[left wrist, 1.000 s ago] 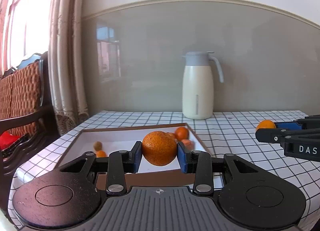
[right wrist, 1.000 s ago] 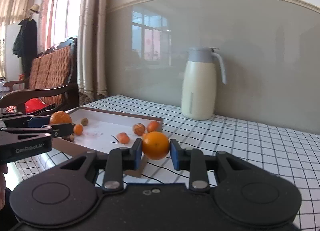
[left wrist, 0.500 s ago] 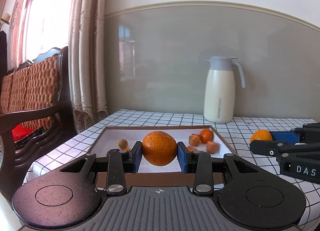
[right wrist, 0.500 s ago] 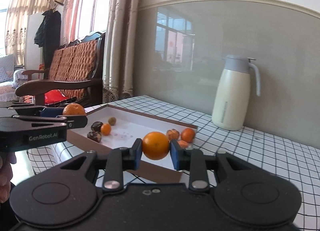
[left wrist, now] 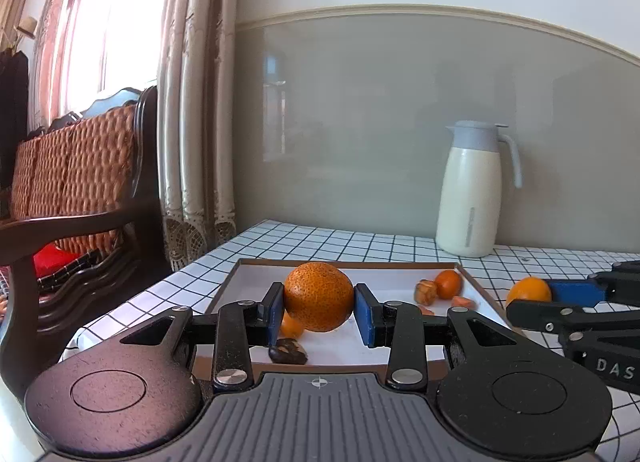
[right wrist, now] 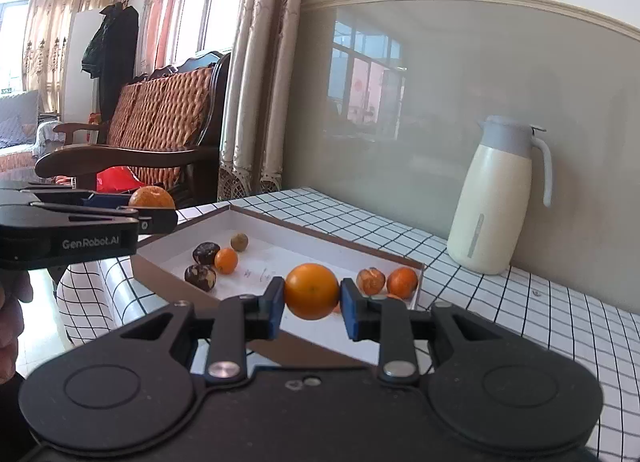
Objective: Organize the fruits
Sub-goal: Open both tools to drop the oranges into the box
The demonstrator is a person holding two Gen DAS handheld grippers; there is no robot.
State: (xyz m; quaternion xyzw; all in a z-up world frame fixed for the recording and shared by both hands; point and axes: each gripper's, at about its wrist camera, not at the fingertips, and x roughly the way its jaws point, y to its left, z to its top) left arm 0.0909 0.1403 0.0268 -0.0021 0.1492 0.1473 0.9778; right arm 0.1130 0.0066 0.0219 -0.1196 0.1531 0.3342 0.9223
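Orange rind, left fruit: my left hand-held gripper point(left wrist: 319, 308) is clamped on the speckled orange point(left wrist: 319, 296), its blue pads pressing on the widest part from both sides, held in the air over the near end of the tray point(left wrist: 480, 294).
Smooth fruit, right: my right hand-held gripper point(right wrist: 312, 299) is closed on the smaller orange point(right wrist: 311, 291), again across the middle, hanging above the tray's near rim.
Weight: I judge both light; neither looks likely to drag the pads down.
Firmness: rind over soft flesh, I'd guess, so it gives a little under pressure. More squeeze than this would bruise it, not secure it.
Slip: round, and the smaller one's skin looks waxy. A hold off the middle would let it squirt out forward or back, so the widest band is where I want the pads.
Rolling: once set down, either orange will likely roll on the flat white floor; the low brown wall should stop it.
Already in tray: a small orange fruit point(right wrist: 226, 260), two dark wrinkled ones point(right wrist: 206, 253), a brownish round one point(right wrist: 239, 241), and a few more orange pieces at the far end point(right wrist: 402, 282).
Clearance: I would set each orange down on bare floor, apart from those small fruits, so it crushes nothing.
Counter: checked cloth point(right wrist: 520, 314), with a cream jug point(right wrist: 496, 206) well apart from the tray.
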